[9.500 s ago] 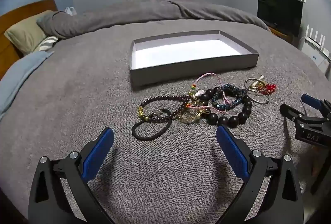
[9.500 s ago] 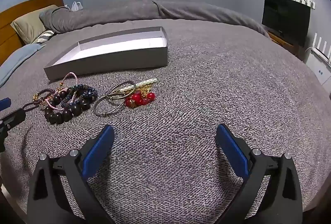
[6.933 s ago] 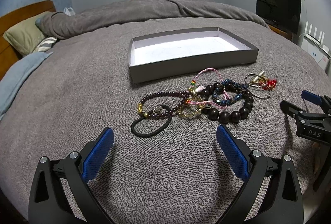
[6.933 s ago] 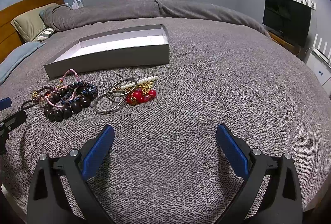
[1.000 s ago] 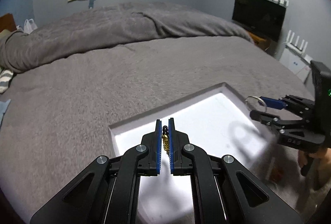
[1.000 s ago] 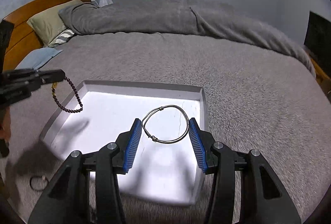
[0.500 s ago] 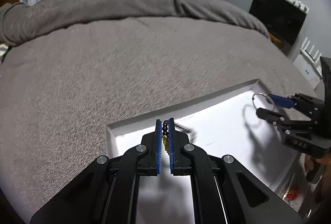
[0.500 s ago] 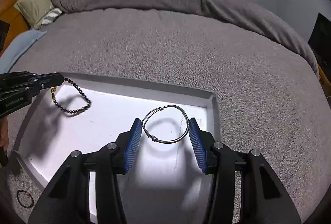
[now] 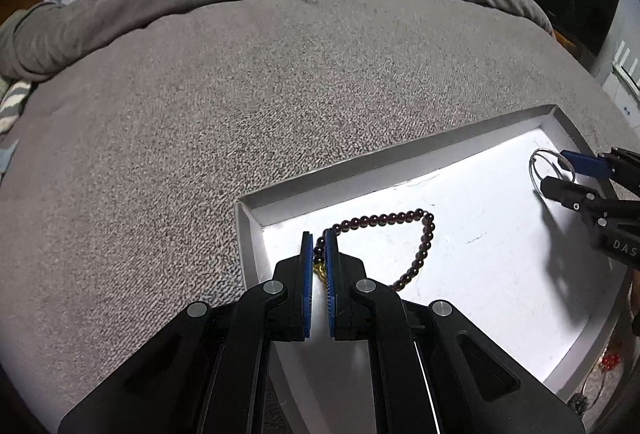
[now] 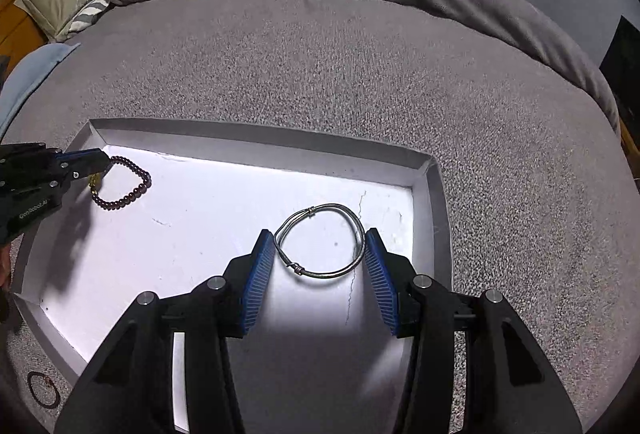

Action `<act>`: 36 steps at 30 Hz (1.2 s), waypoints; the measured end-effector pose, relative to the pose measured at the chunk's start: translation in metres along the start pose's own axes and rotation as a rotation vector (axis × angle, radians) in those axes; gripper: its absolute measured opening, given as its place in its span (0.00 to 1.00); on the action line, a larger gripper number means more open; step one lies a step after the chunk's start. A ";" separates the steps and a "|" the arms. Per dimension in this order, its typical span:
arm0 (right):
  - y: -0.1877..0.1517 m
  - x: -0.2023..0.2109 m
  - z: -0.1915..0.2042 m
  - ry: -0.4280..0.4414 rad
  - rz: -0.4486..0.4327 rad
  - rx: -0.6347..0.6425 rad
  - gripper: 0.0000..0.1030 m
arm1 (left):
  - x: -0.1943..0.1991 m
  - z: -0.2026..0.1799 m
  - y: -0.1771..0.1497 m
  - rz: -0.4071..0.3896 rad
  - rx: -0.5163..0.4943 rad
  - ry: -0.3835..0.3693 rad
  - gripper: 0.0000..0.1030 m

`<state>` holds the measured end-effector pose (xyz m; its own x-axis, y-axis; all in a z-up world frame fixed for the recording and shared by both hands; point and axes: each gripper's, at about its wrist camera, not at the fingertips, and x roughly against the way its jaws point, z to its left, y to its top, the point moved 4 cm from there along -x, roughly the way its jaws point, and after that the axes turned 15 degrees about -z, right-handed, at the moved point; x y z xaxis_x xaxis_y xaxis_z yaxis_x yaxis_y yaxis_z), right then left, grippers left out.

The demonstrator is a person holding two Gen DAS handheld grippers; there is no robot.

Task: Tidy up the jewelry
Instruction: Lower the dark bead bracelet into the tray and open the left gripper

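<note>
So far: two pieces had reached the box, neither yet let go.
Left gripper [image 9: 319, 254]: its jaws were closed on the dark-red bead bracelet [image 9: 404, 220] near its gold charm; most of the loop lay on the white floor at the tray's 9 o'clock end.
Right gripper [image 10: 320, 254]: its blue pads pressed the sides of the silver wire bangle [image 10: 320, 242], held flat above the floor toward the 3 o'clock end; whether it touched down I could not tell.
Grey shallow box [image 10: 256, 137]: otherwise bare inside.
Left over: red beads [image 9: 610, 362] and a brown band [image 10: 43, 390] lay outside on the grey blanket [image 9: 200, 113], at the box's 6 o'clock side.
Judgement: early; releases next, then more fetching.
</note>
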<state>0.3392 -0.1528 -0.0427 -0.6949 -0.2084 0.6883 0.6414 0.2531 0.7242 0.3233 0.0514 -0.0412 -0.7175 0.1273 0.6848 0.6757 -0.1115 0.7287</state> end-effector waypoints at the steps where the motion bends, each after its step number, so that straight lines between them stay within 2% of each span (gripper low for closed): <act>1: 0.000 -0.001 0.000 -0.001 0.004 0.001 0.46 | 0.000 0.000 0.000 -0.001 -0.001 0.001 0.07; 15: 0.000 -0.006 -0.002 -0.004 0.010 -0.006 0.46 | 0.002 -0.003 0.000 -0.013 -0.013 0.001 0.08; 17: 0.000 -0.006 -0.003 -0.005 0.008 -0.009 0.48 | 0.002 -0.004 -0.001 -0.015 -0.015 -0.007 0.13; 19: 0.000 -0.004 -0.004 -0.006 0.000 -0.017 0.53 | 0.005 -0.006 0.000 -0.031 -0.023 -0.008 0.28; 24: 0.004 0.012 -0.008 0.009 -0.042 -0.039 0.54 | 0.018 -0.010 0.003 -0.060 -0.012 -0.034 0.29; 25: 0.006 0.019 -0.009 0.011 -0.059 -0.044 0.56 | 0.023 -0.011 0.004 -0.074 -0.007 -0.043 0.34; 28: 0.009 0.053 -0.018 0.012 -0.155 -0.081 0.67 | 0.044 -0.009 0.004 -0.130 -0.002 -0.039 0.53; 30: 0.007 0.073 -0.026 0.009 -0.200 -0.106 0.68 | 0.060 -0.009 0.001 -0.159 -0.006 -0.040 0.57; 32: -0.001 0.095 -0.035 0.007 -0.245 -0.139 0.81 | 0.079 -0.010 -0.005 -0.194 -0.009 -0.030 0.66; 33: -0.004 0.103 -0.037 0.004 -0.263 -0.150 0.86 | 0.087 -0.010 -0.007 -0.211 -0.010 -0.023 0.75; 34: -0.009 0.114 -0.041 -0.001 -0.289 -0.162 0.93 | 0.099 -0.011 -0.010 -0.239 -0.014 -0.016 0.79; 36: -0.017 0.130 -0.045 -0.020 -0.319 -0.164 0.95 | 0.118 -0.014 -0.017 -0.273 -0.023 -0.017 0.83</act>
<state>0.2525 -0.2264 0.0362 -0.8739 -0.2331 0.4266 0.4337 0.0227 0.9008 0.2245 0.0545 0.0276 -0.8698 0.1720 0.4625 0.4531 -0.0930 0.8866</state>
